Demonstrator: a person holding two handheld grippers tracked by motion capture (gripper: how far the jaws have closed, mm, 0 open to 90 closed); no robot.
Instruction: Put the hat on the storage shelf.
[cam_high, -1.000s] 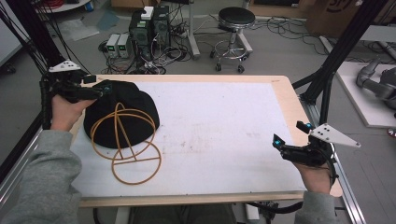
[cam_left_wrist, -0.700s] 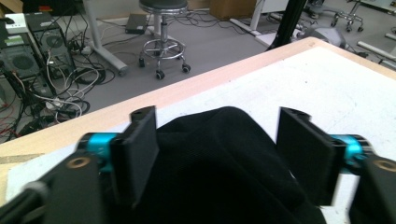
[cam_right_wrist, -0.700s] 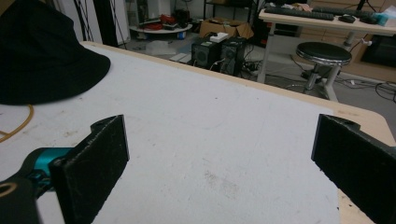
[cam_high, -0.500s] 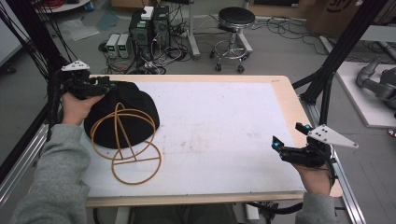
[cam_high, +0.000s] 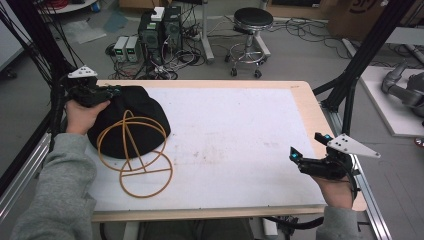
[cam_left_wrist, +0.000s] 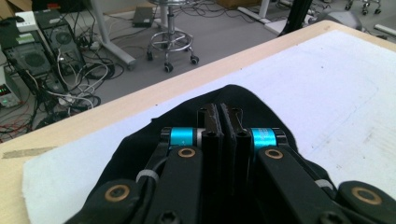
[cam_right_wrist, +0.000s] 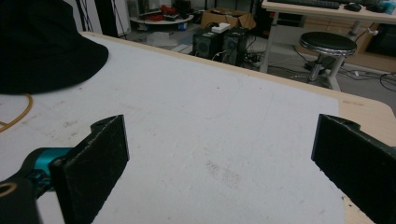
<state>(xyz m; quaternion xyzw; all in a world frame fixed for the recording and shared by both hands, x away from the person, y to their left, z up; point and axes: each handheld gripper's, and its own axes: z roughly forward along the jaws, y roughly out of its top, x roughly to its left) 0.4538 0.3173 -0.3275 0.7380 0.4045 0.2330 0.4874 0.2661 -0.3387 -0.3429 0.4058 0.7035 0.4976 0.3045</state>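
High view: wooden table (cam_high: 305, 100) covered by a white mat (cam_high: 240, 140); black cloth (cam_high: 132, 120) heaped at the mat's far left corner; an orange wire frame (cam_high: 137, 152) of rings and straight rods lies partly on the cloth's near side, partly on the mat; left gripper (cam_high: 111, 92) held at the far left edge of the cloth, its tip on the fabric; left hand (cam_high: 82, 112) and grey sleeve (cam_high: 55, 190) behind it; right gripper (cam_high: 309, 150) well apart from the cloth, above the mat's near right corner, jaws visibly spread; right hand (cam_high: 335, 192) at the table's near edge; stool (cam_high: 252, 20) and electronics boxes (cam_high: 160, 27) on the floor beyond the table.

Left gripper view: left gripper (cam_left_wrist: 221, 126) with jaws pressed together, black cloth (cam_left_wrist: 261, 105) bunched around and directly under the tips; a fold appears caught between the pads, though black on black makes the seam hard to read; mat (cam_left_wrist: 327, 79) and table edge (cam_left_wrist: 93, 116) beyond; stool (cam_left_wrist: 173, 37) on the floor.

Right gripper view: right gripper (cam_right_wrist: 219, 140) with jaws wide apart, nothing between them but bare mat (cam_right_wrist: 210, 121); black cloth (cam_right_wrist: 42, 46) at upper left, far off; a short arc of the orange wire frame (cam_right_wrist: 18, 114) at the left edge; stool (cam_right_wrist: 327, 46) behind the table.
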